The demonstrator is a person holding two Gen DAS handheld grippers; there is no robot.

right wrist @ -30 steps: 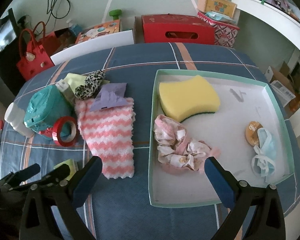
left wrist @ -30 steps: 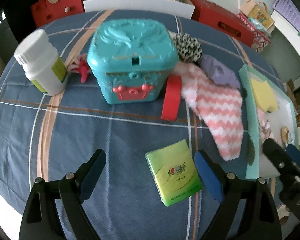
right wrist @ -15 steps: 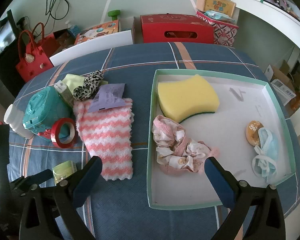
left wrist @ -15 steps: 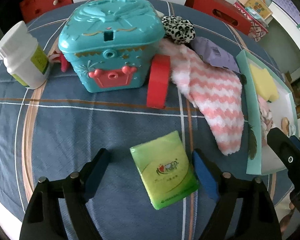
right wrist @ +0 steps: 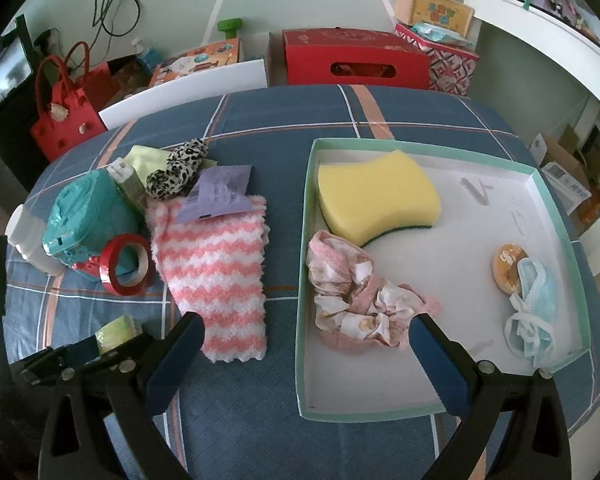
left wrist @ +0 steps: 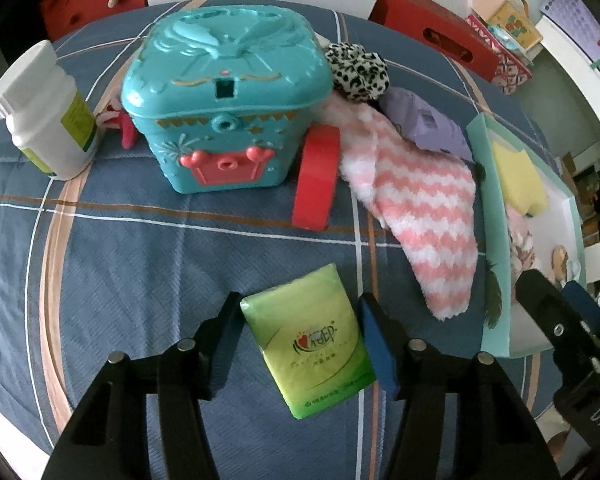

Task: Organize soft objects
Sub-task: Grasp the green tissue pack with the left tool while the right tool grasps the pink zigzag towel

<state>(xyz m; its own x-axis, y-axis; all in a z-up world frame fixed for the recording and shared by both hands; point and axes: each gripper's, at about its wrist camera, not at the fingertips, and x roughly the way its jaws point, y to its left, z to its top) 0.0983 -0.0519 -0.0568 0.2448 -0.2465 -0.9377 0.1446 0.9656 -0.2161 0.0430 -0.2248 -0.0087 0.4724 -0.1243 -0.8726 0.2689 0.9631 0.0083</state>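
Observation:
A green tissue pack (left wrist: 314, 338) lies on the blue plaid tablecloth, between the fingers of my left gripper (left wrist: 300, 320), whose jaws stand close on both its sides; it also shows in the right wrist view (right wrist: 116, 332). A pink-and-white fuzzy cloth (left wrist: 416, 216) (right wrist: 216, 268), a leopard scrunchie (left wrist: 358, 70) and a purple packet (left wrist: 424, 126) lie beyond. My right gripper (right wrist: 304, 344) is open and empty above the near edge of a mint tray (right wrist: 306, 240) that holds a yellow sponge (right wrist: 376, 196), a crumpled pink cloth (right wrist: 356, 304) and a blue face mask (right wrist: 536, 308).
A teal toy box (left wrist: 224, 104), a red tape roll (left wrist: 316, 176) and a white bottle (left wrist: 46, 112) stand on the left of the table. Red bags and boxes (right wrist: 356, 62) sit beyond the far edge. The tray's rim (left wrist: 496, 264) is right of the fuzzy cloth.
My left gripper has moved forward and down onto the tissue pack and its jaws have narrowed around it. The right gripper has hardly moved.

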